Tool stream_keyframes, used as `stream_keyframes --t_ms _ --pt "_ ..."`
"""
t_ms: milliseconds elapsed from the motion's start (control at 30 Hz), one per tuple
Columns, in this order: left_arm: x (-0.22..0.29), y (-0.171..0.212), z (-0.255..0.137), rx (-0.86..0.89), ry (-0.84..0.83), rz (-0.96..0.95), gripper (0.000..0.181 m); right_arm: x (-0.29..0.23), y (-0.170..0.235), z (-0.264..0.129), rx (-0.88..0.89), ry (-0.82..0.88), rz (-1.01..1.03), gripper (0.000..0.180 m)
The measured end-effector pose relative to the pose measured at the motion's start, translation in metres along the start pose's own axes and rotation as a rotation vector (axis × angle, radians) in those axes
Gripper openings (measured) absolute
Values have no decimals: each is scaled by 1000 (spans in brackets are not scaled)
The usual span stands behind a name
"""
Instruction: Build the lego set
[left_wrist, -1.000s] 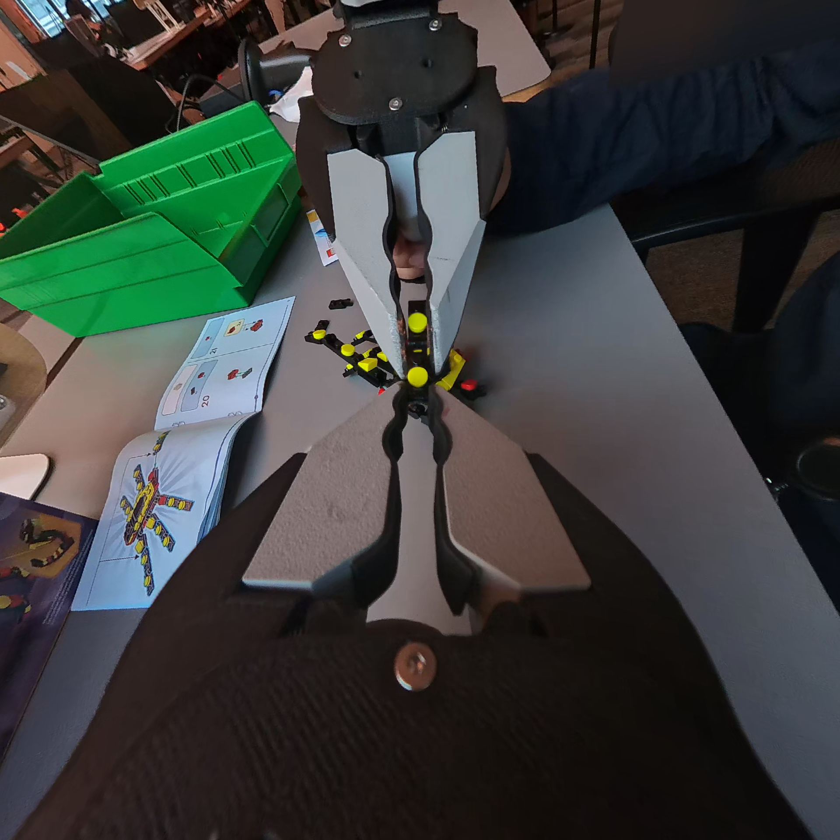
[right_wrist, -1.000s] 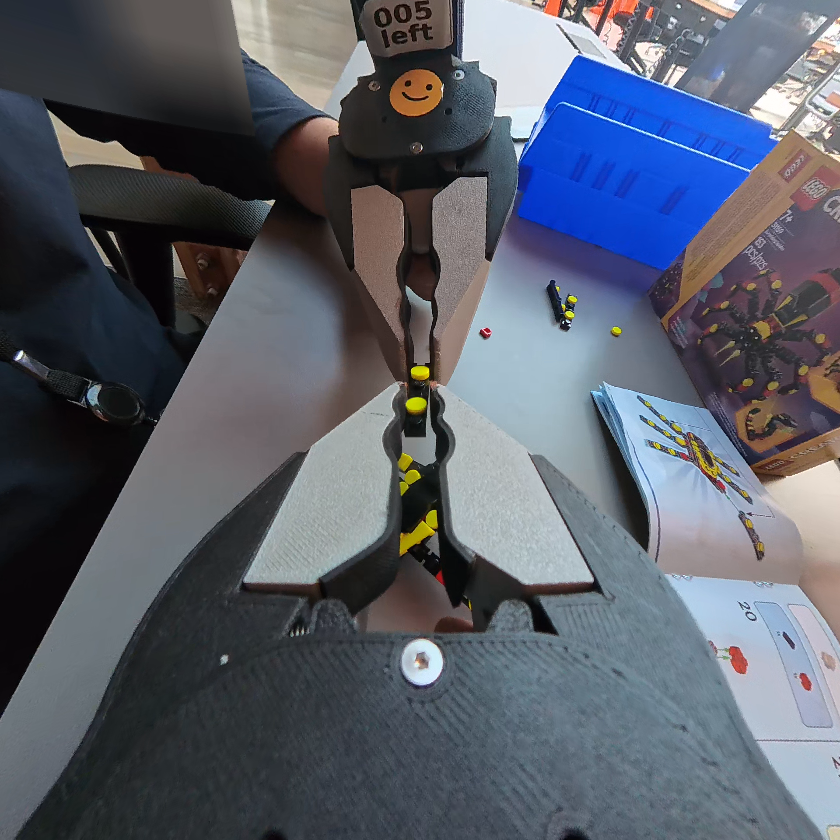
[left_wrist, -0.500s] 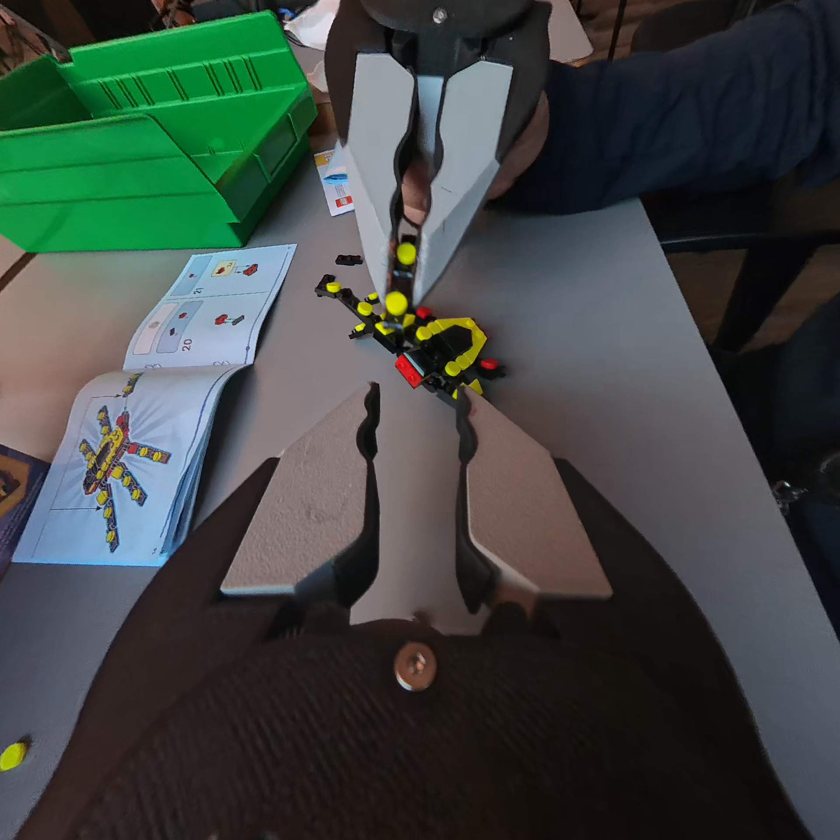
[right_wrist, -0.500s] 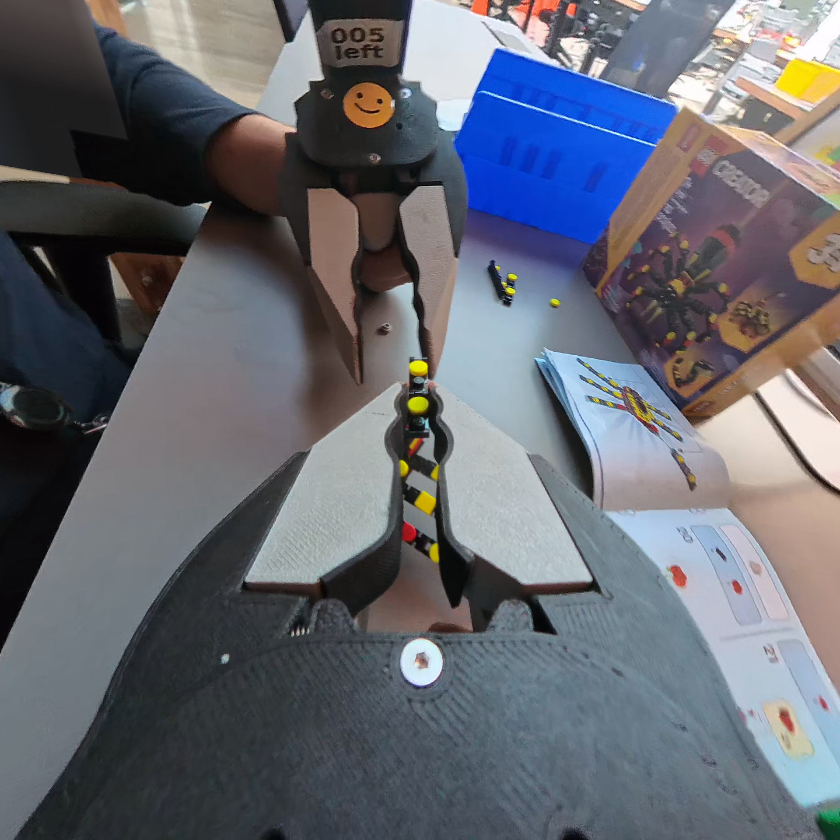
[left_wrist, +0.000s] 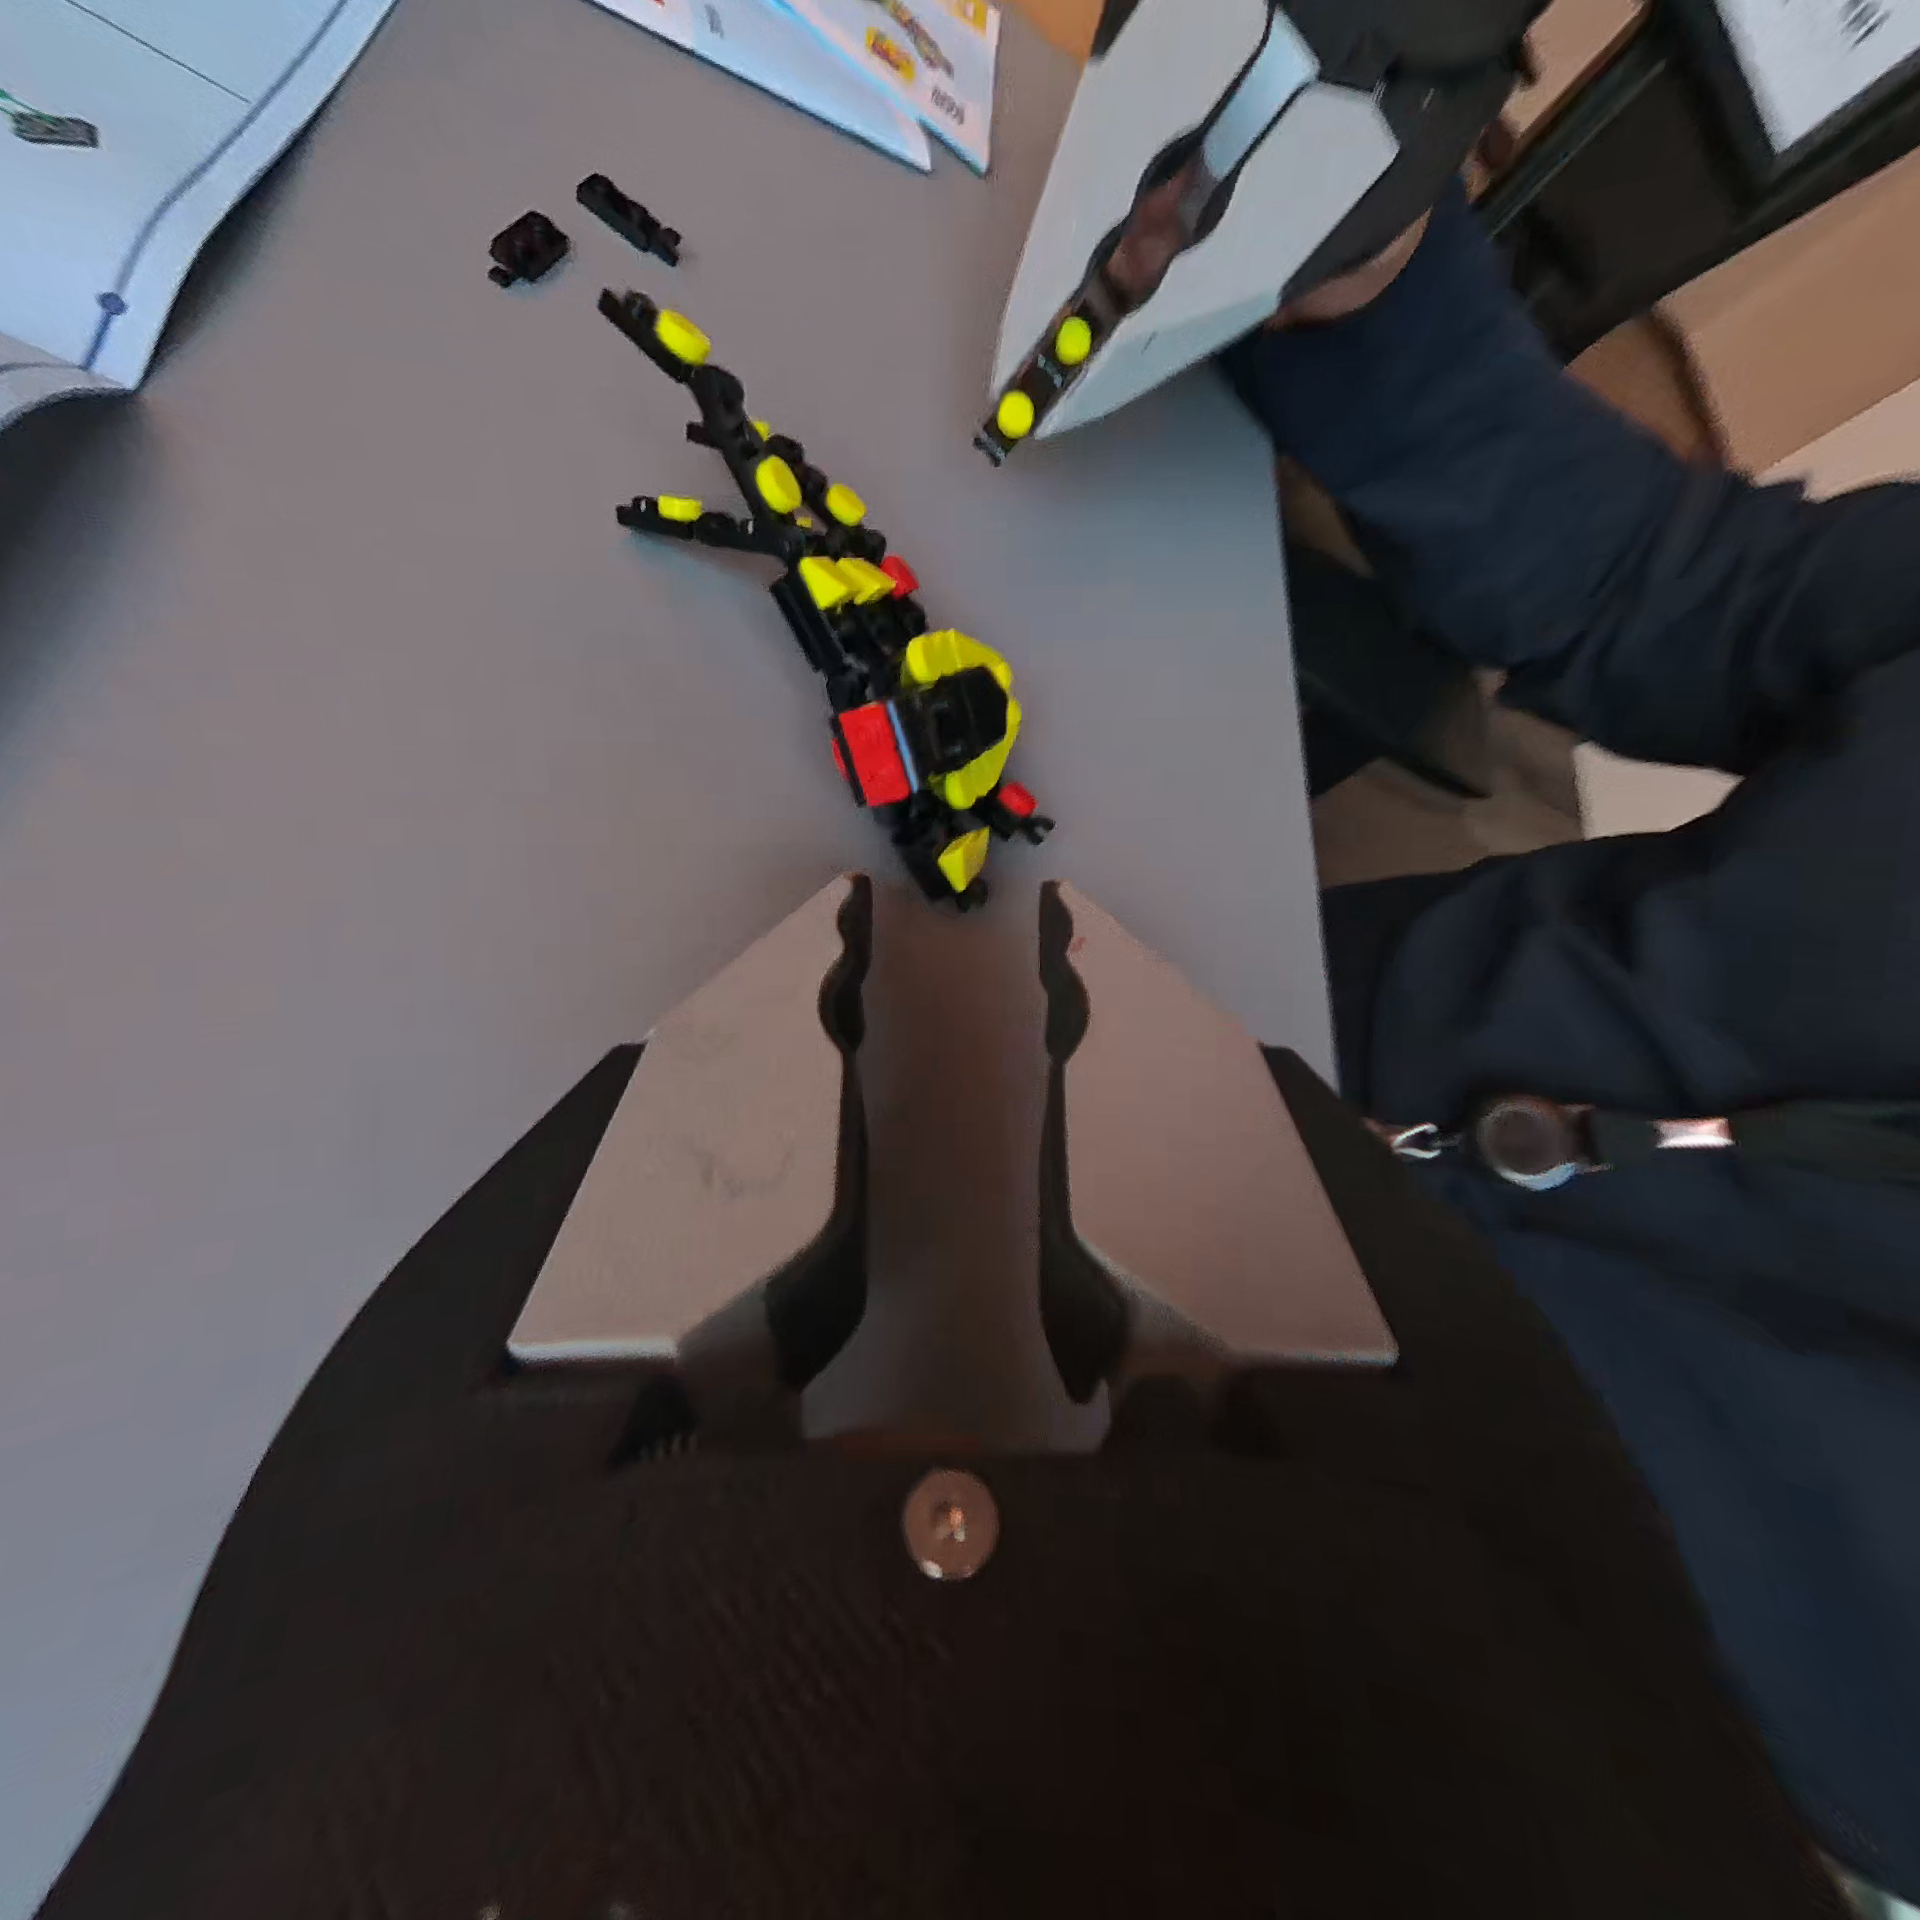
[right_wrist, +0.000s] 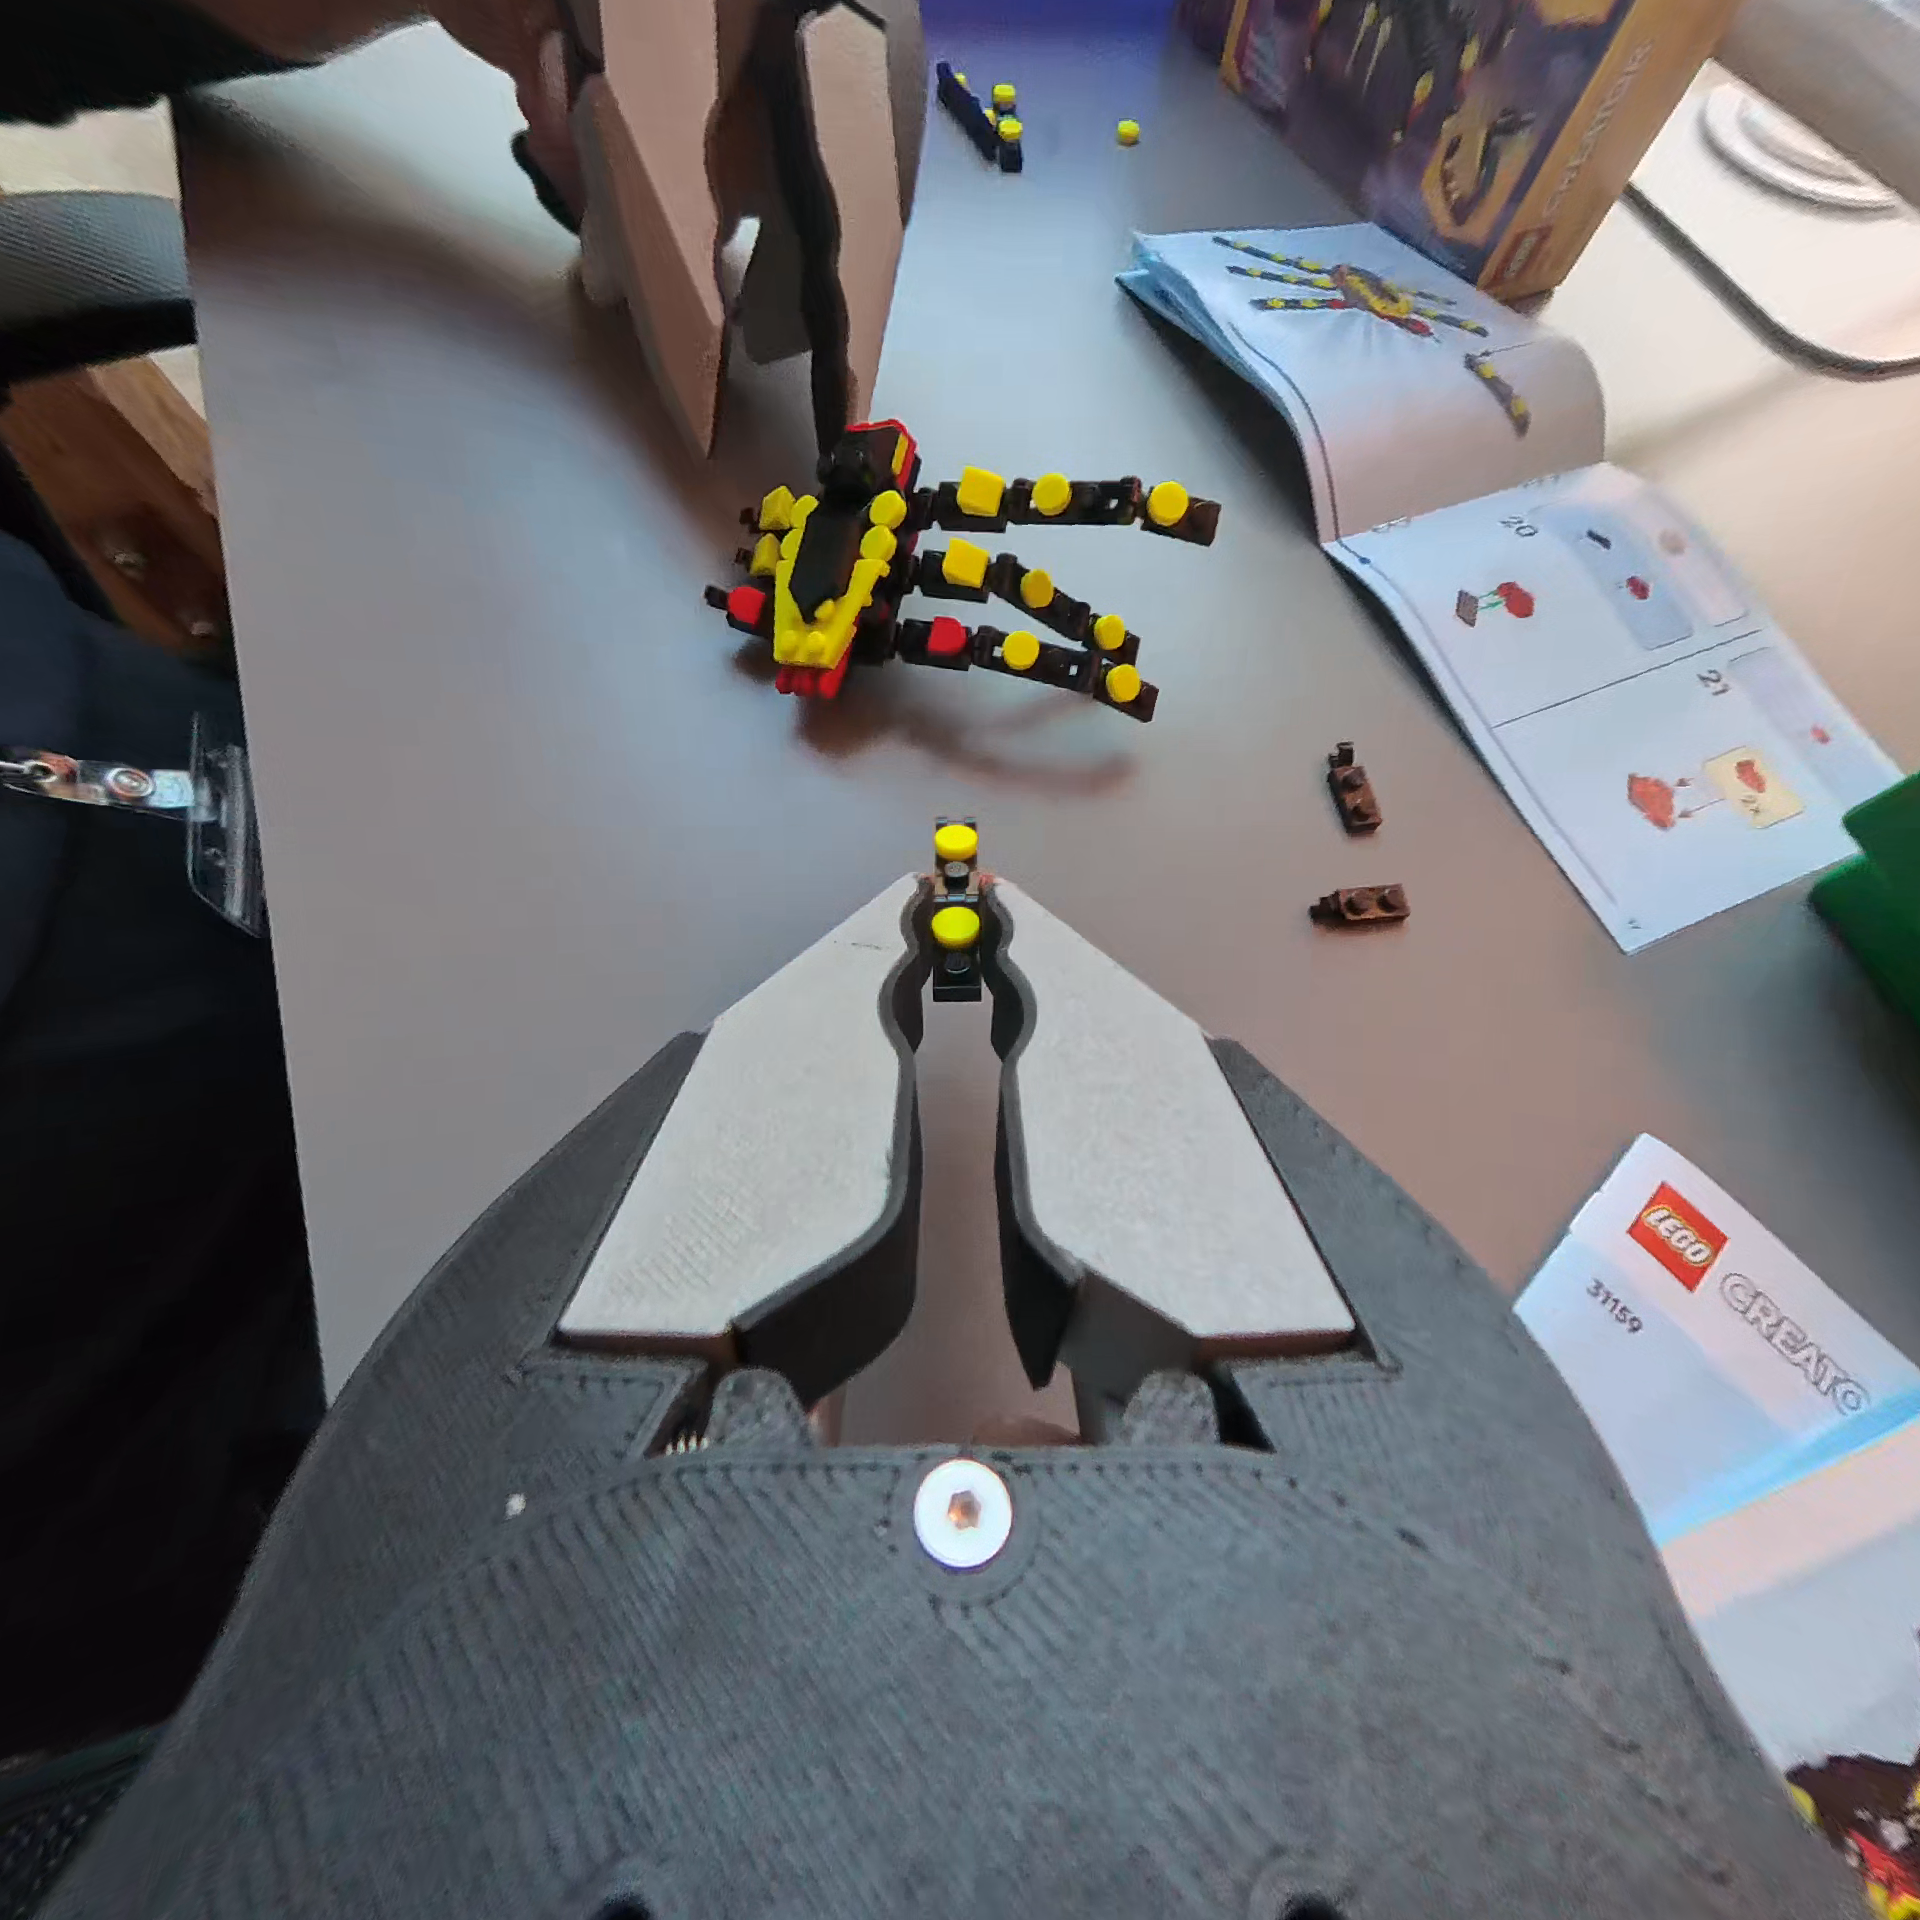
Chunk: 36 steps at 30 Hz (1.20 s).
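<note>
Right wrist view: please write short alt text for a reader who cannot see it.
The right gripper pinches a small black leg segment with two yellow round studs above a grey table. Ahead lies a black, yellow and red brick spider, near open instruction booklets.

A half-built black, yellow and red spider model (right_wrist: 831, 561) lies on the grey table, three jointed legs splayed to its right. A short black leg segment (right_wrist: 956, 914) with two yellow studs sits pinched between gripper fingers, near of the model. Two small dark pieces (right_wrist: 1356, 847) lie loose to the right.

I count one spider model (right_wrist: 831, 561) with three legs attached, one leg piece (right_wrist: 956, 904) in my right tongs (right_wrist: 957, 883), two loose dark hinge bricks (right_wrist: 1354, 795), one open booklet (right_wrist: 1621, 665), one box (right_wrist: 1455, 114).
</note>
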<state>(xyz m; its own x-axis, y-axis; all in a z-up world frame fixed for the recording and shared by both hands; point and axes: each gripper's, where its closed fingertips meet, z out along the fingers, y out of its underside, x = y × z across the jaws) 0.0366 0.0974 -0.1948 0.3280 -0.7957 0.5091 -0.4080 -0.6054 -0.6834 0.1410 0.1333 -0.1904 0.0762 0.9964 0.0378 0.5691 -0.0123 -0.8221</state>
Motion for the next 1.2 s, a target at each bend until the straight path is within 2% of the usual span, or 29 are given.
stream_keyframes --t_ms 33,167,267,433,500,600,700,833,967,1033,1167,1200 --pt "2 -3 2 6 30 -37 29 -1 1 0 0 -10 1 5" --pt "3 -1 16 -51 70 -101 28 -3 5 2 -12 -34 -13 8" --pt "3 0 23 -86 66 -113 14 -2 7 4 -29 -27 -25 15" --pt "4 -5 29 -74 70 -129 13 2 9 3 -41 29 -52 25" --pt "5 -10 28 -31 65 -134 12 0 -3 -2 13 45 -42 33" --pt "5 -18 23 49 71 -180 11 -19 -32 -2 120 20 -26 53" --pt "2 -26 12 162 90 -289 10 -21 -46 13 134 131 -7 75" --pt "-1 -31 -5 312 138 -456 10 -32 -59 37 127 260 -67 79" --pt "13 -33 -15 406 215 -531 10 -32 -61 59 21 417 -308 82" --pt "24 -34 -16 430 262 -545 10 -30 -69 64 -11 520 -450 78" --pt "39 -33 -14 443 289 -541 10 -22 -90 61 -44 742 -717 40" --pt "39 -33 -16 454 276 -529 10 -23 -92 61 -45 756 -753 37"
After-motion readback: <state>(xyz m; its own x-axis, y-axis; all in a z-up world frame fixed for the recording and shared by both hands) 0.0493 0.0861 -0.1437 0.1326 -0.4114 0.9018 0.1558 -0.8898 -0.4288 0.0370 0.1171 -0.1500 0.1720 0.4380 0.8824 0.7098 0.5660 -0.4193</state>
